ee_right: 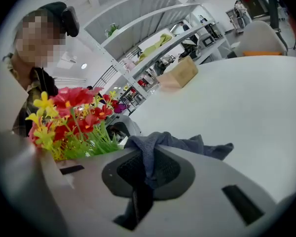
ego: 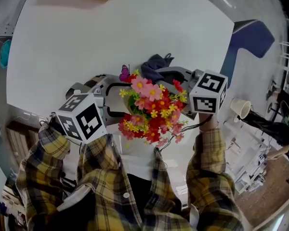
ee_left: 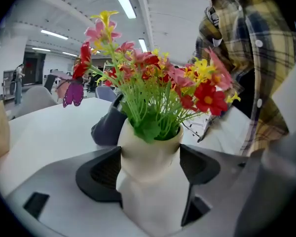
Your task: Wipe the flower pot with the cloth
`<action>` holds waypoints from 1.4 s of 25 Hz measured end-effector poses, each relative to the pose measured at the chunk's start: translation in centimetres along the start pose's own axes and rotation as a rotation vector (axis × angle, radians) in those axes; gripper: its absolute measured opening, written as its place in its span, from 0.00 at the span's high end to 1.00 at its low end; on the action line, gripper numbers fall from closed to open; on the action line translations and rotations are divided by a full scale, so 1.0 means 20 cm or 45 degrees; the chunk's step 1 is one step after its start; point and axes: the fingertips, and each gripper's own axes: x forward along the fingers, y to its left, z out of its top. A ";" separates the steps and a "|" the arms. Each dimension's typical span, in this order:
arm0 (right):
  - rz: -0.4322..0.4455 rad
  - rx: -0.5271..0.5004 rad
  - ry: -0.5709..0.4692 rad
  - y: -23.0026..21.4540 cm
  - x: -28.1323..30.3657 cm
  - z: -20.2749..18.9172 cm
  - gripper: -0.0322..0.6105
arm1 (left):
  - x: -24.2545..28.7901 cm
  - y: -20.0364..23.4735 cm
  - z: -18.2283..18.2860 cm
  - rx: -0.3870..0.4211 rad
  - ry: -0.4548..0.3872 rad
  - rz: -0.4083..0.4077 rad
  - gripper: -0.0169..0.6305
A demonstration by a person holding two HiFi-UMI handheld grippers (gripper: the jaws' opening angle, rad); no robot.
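white table (ego: 86,42), open office behind | pot (ee_left: 150,152) upright, neck clamped between left gripper (ee_left: 150,171) jaws; flowers (ego: 151,109) hide it from above | cloth (ee_right: 187,144) pinched in right gripper (ee_right: 143,181); pot just to its left, near; cloth-pot contact unclear

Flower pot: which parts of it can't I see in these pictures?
Left gripper view: the flower pot runs off the bottom edge, base unseen.
Head view: the flowers hide most of it.
Right gripper view: the body of the right hand-held gripper hides it; whether the cloth touches it is unclear.
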 end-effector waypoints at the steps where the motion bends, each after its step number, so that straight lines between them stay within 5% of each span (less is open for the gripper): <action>1: 0.022 -0.007 0.013 0.00 0.01 0.01 0.93 | 0.00 0.00 0.00 0.015 0.004 -0.021 0.39; 15: 0.194 -0.081 0.120 0.00 0.09 0.02 0.93 | 0.09 0.03 0.02 0.089 0.061 -0.166 0.39; 25: 0.017 -0.095 -0.087 -0.04 -0.07 0.14 0.93 | -0.09 0.05 0.02 -0.114 -0.038 0.036 0.39; 31: -0.139 -0.147 -0.247 0.01 -0.32 0.26 0.93 | -0.31 0.09 0.24 -0.166 -0.209 0.278 0.40; 35: -0.234 -0.196 -0.394 0.10 -0.50 0.37 0.93 | -0.44 0.10 0.39 -0.230 -0.374 0.410 0.51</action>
